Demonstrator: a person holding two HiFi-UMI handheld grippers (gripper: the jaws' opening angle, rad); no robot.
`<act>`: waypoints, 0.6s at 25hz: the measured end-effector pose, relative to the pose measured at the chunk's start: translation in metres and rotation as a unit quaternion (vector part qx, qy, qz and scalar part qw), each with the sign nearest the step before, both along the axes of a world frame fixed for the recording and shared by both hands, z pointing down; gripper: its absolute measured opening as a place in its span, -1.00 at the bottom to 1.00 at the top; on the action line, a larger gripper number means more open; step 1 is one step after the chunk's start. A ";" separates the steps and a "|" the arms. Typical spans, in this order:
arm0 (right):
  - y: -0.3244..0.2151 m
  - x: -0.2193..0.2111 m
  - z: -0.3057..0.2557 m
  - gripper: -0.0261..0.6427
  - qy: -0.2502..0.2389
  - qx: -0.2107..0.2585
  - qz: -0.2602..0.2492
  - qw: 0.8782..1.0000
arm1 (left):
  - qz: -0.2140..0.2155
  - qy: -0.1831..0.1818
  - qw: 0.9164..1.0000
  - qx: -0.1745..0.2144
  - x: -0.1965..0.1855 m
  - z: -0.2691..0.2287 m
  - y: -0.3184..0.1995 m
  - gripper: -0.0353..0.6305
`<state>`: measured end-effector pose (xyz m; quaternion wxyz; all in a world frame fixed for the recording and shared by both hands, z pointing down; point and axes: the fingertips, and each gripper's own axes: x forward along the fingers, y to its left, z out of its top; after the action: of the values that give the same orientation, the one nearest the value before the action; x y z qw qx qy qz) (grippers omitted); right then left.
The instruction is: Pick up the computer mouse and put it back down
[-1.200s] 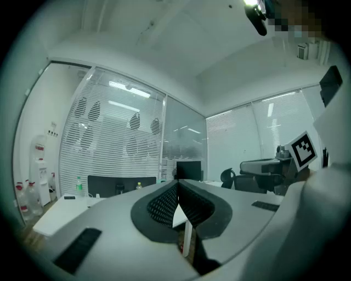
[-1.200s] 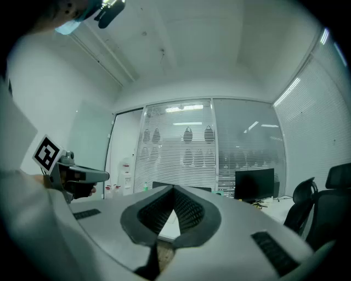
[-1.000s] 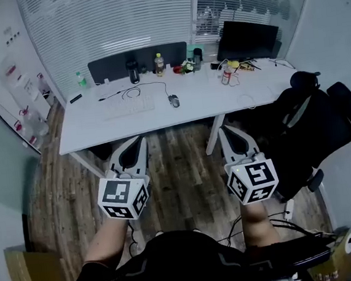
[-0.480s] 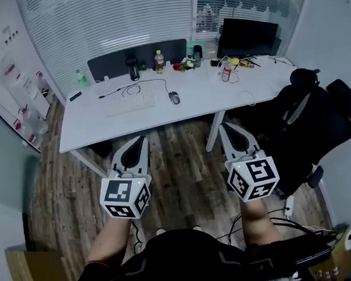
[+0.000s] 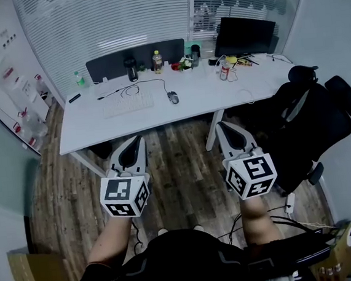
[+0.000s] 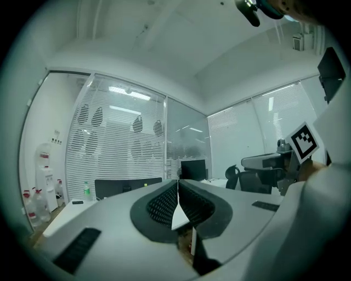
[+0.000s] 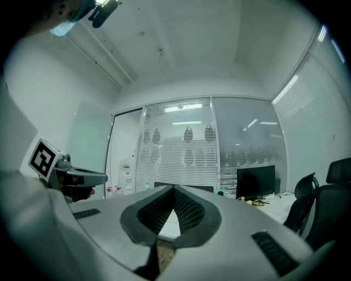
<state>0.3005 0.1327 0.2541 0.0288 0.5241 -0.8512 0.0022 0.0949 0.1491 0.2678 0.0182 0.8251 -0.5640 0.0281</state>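
A small dark computer mouse (image 5: 172, 97) lies on the white desk (image 5: 94, 131), its cable running left toward a white keyboard (image 5: 128, 103). My left gripper (image 5: 137, 138) is held level over the wood floor, short of the desk's front edge, shut and empty. To its right my right gripper (image 5: 220, 127) sits the same way, shut with nothing in it. In the left gripper view the jaws (image 6: 177, 183) meet tip to tip; in the right gripper view the jaws (image 7: 173, 188) meet too. The mouse is hidden in both gripper views.
On the desk's far side stand bottles (image 5: 157, 62), a dark cup (image 5: 131, 69) and a black monitor (image 5: 244, 36). A black office chair (image 5: 312, 114) stands at the right. A water dispenser (image 5: 14, 81) is at the left wall. Cables (image 5: 282, 219) lie on the floor.
Both grippers keep their places, shut. The view has shifted slightly, so the desk appears a touch higher in the picture.
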 end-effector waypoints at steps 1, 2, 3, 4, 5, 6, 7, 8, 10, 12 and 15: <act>0.000 0.000 0.001 -0.92 -0.001 -0.001 0.000 1.000 | -0.002 0.005 1.000 0.003 -0.001 -0.001 -0.001 -0.80; -0.001 0.001 0.002 -0.92 -0.002 -0.002 0.000 1.000 | -0.003 0.010 1.000 0.007 -0.002 -0.001 -0.001 -0.80; -0.001 0.001 0.002 -0.92 -0.004 -0.003 0.001 1.000 | -0.004 0.013 1.000 0.009 -0.003 -0.002 -0.001 -0.80; -0.001 0.001 0.002 -0.92 -0.007 -0.002 0.001 1.000 | -0.003 0.015 1.000 0.009 -0.004 -0.001 -0.001 -0.80; -0.002 0.002 0.001 -0.92 -0.009 -0.001 0.002 1.000 | -0.003 0.013 1.000 0.007 -0.005 -0.001 -0.001 -0.80; -0.002 0.002 0.000 -0.92 -0.011 0.001 0.002 1.000 | -0.005 0.010 1.000 0.005 -0.006 0.000 -0.002 -0.80; -0.003 0.001 0.000 -0.92 -0.011 0.002 0.001 1.000 | -0.007 0.007 1.000 0.004 -0.007 0.001 -0.003 -0.80; -0.003 0.000 0.000 -0.92 -0.010 0.003 -0.002 1.000 | -0.009 0.005 1.000 0.003 -0.008 0.002 -0.003 -0.80; -0.004 -0.002 0.001 -0.79 -0.010 0.002 -0.007 1.000 | -0.010 0.007 1.000 0.001 -0.010 0.004 -0.003 -0.79; -0.005 -0.004 0.003 -0.62 -0.011 -0.001 -0.010 1.000 | -0.010 0.007 1.000 0.000 -0.013 0.006 -0.003 -0.78; -0.006 -0.007 0.008 -0.32 -0.015 -0.007 -0.016 1.000 | -0.003 0.005 1.000 0.001 -0.015 0.007 -0.002 -0.29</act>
<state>0.2935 0.1270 0.2620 0.0196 0.5099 -0.8599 0.0151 0.0796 0.1475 0.2751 0.0204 0.8233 -0.5668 0.0231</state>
